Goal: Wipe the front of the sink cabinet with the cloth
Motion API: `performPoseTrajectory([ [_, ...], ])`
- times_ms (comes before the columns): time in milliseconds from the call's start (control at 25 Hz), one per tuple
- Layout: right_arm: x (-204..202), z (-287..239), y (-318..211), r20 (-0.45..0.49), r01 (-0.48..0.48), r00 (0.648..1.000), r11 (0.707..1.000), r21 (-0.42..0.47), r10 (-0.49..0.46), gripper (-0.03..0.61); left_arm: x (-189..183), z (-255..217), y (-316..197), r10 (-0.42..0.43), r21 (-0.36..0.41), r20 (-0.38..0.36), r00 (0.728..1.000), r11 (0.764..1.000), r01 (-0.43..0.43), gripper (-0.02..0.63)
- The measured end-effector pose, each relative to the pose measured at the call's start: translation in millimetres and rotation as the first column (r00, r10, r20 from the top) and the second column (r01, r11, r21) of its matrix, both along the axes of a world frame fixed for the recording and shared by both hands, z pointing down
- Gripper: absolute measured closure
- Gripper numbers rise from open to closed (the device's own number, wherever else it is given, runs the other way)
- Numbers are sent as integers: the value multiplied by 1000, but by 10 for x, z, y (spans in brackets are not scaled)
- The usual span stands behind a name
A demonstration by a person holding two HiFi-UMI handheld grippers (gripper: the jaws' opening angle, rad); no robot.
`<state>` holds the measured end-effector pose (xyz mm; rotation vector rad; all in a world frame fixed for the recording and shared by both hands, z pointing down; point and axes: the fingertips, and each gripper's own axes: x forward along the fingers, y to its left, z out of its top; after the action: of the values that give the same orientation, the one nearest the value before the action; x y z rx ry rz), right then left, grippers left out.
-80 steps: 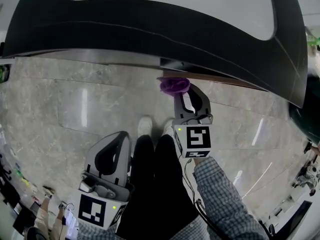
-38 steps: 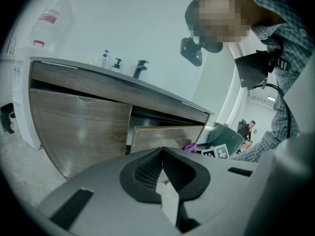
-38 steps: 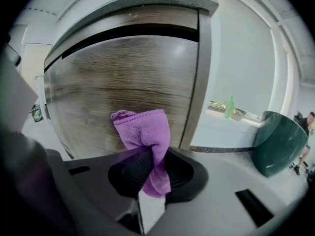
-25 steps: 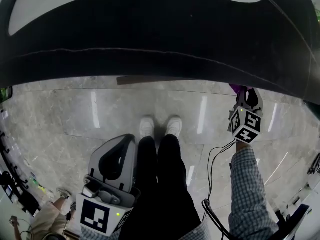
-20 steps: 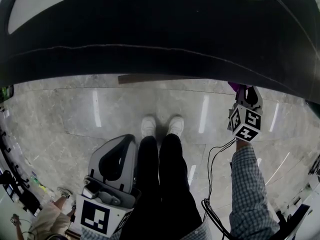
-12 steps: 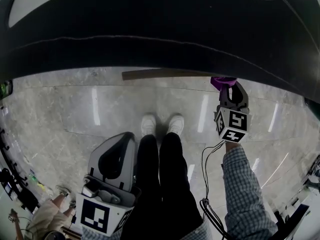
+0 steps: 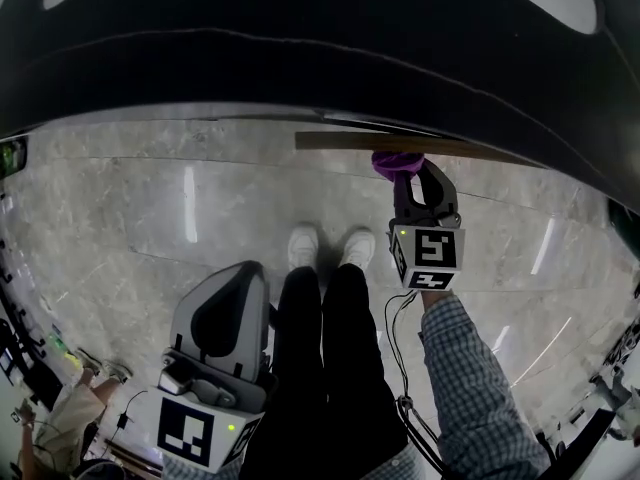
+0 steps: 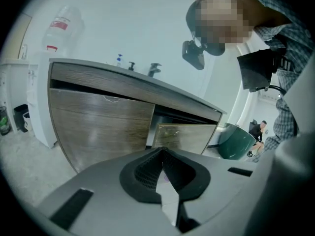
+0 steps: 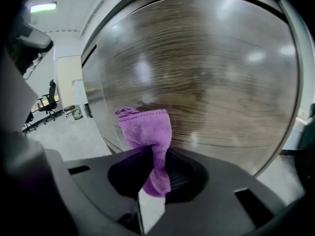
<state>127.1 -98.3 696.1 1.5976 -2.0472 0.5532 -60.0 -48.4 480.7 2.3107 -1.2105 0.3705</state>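
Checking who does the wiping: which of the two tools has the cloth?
The right tool: its jaws are shut on the purple cloth, up by the wood cabinet front. The left tool is shut on nothing.

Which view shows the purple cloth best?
The right gripper view: the cloth, pinched in the right gripper, stands large before the cabinet front. The head view shows a small bunch; the left gripper view, nothing clear.

All three views bow strongly toward their edges, and both gripper views have dark, rounded corners. The indoor light is bright and even. A ceiling lamp (image 9: 42, 7) glows at the upper left of the right gripper view. Pale glare streaks cross the glossy floor (image 7: 190, 218), and soft highlights dot the cabinet front (image 9: 221, 82).
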Motion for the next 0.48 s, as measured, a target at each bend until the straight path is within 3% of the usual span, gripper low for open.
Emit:
performPoseTrajectory([
  [480, -994, 19, -95, 64, 202, 977, 979, 13, -202, 505, -294, -93, 4, -62, 24, 22, 998, 998, 61, 603],
])
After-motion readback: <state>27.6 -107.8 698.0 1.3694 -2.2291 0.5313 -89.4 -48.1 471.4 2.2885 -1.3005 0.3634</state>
